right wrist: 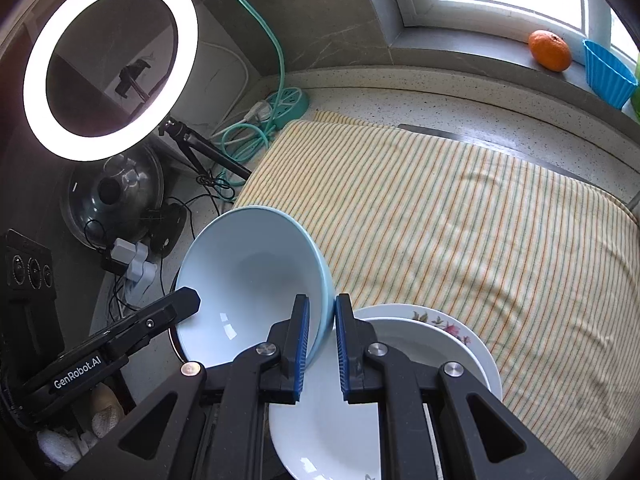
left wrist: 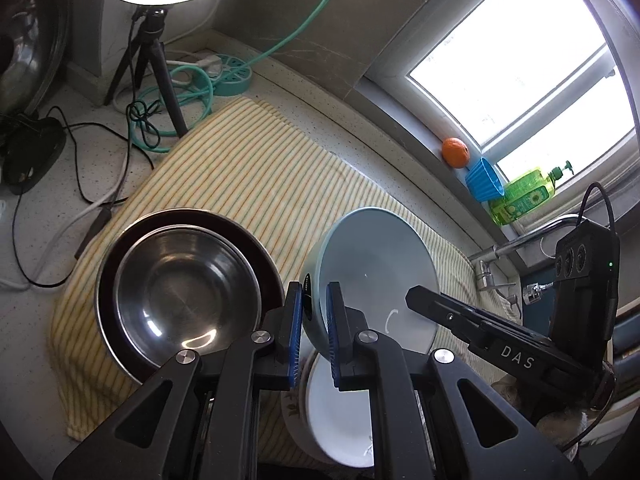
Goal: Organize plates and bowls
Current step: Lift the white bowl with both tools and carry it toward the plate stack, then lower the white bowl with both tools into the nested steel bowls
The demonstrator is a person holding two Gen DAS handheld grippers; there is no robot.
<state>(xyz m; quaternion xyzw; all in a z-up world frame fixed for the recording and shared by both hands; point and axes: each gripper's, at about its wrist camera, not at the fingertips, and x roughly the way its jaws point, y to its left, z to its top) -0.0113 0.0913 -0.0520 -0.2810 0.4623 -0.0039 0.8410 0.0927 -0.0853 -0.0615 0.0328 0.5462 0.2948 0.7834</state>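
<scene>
Left gripper (left wrist: 314,332) and right gripper (right wrist: 322,344) are clamping opposite rims of the pale blue bowl (right wrist: 252,280) | bowl is hanging tilted above the near plates (right wrist: 432,344) | step: carrying | next: lowering onto the steel bowl (left wrist: 180,296), left.

A lit ring light (right wrist: 108,64) stands on a black tripod (left wrist: 148,64) on the speckled counter (right wrist: 460,100). Near it lies a teal power strip (right wrist: 288,106). A striped cloth (right wrist: 460,216) covers the counter. On the windowsill rest an orange (right wrist: 549,50), a blue cup (right wrist: 608,74) and a green soap bottle (left wrist: 524,194).
</scene>
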